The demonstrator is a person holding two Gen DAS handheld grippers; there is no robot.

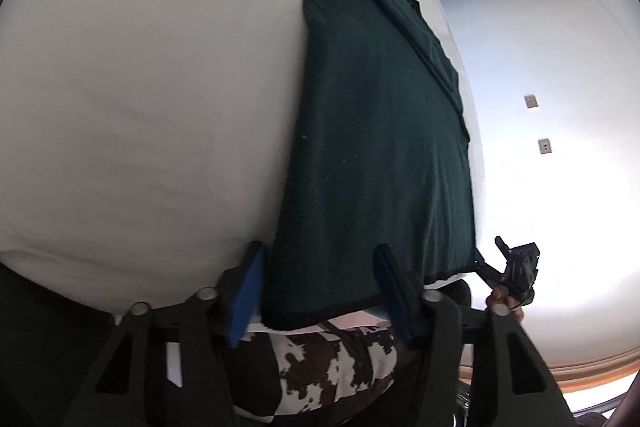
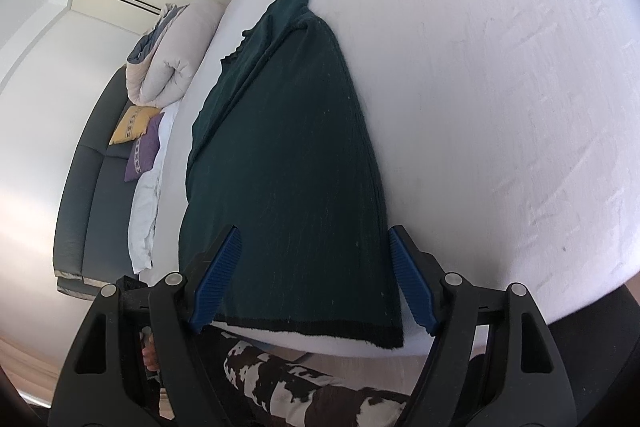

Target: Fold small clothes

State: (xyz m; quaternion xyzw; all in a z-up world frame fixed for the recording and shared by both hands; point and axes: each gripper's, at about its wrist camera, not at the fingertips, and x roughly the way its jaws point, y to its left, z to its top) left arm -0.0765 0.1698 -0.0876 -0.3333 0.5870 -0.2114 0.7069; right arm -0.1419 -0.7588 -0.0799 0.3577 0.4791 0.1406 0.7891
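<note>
Left gripper [image 1: 322, 291]: blue-padded jaws spread wide, straddling near hem of dark green knitted garment [image 1: 372, 147], pads not closed on cloth. Garment lies flat, folded lengthwise, on white bed sheet [image 1: 140, 87], hem at bed edge. Right gripper [image 2: 314, 277]: jaws likewise apart either side of same hem [image 2: 312, 327], gripping nothing. Brown-white patterned trousers [image 2: 304, 387] below.

My cow-print trousers [image 2: 304, 387] half hidden behind hand-held gripper frames; green garment's [image 1: 372, 147] far end bunched, shape unclear; sofa [image 2: 88, 179] partly covered by bedding.
</note>
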